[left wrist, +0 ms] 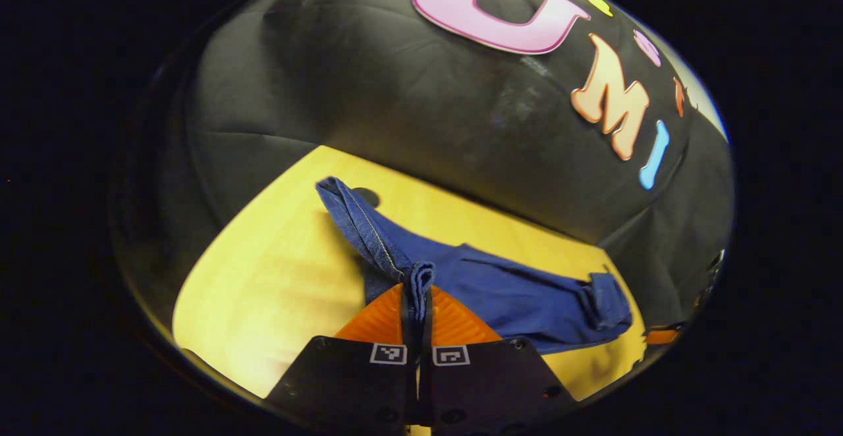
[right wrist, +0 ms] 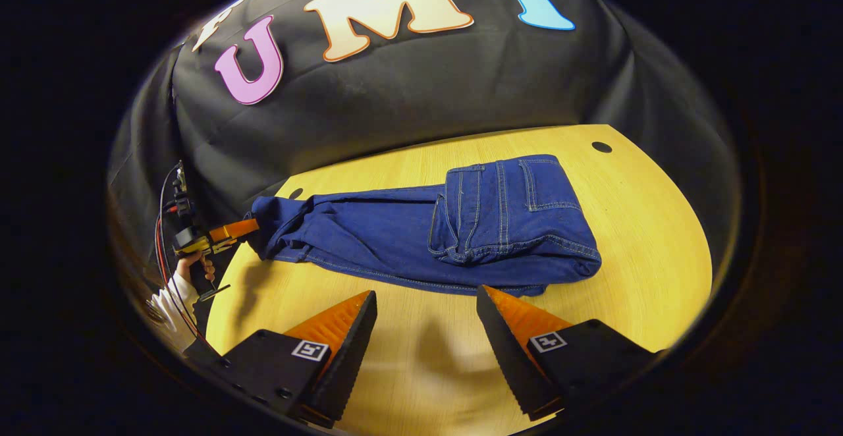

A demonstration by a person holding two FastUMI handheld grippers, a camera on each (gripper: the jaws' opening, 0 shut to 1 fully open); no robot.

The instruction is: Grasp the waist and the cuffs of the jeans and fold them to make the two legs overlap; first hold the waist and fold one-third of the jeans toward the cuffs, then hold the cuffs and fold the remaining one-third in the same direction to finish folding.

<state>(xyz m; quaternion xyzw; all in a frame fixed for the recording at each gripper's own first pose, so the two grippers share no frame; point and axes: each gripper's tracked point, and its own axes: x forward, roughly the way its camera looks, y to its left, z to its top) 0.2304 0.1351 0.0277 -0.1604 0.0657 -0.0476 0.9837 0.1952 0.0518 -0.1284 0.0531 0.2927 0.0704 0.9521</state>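
Pale wooden table [right wrist: 658, 238] against the black cloth wall [right wrist: 408, 87].

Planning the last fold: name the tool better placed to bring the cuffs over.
Left. The left tool is already shut on the cuffs of the jeans; the right tool hangs open, short of the folded waist.

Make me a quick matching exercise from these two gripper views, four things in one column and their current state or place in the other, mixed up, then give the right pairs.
Things:
1. left gripper
2. right gripper
3. waist end of the jeans
4. cuffs

States:
A. folded over onto the legs
B. open above the table
C. pinched between two fingers
D. shut on denim

Pairs: 1-D, 2-B, 3-A, 4-C
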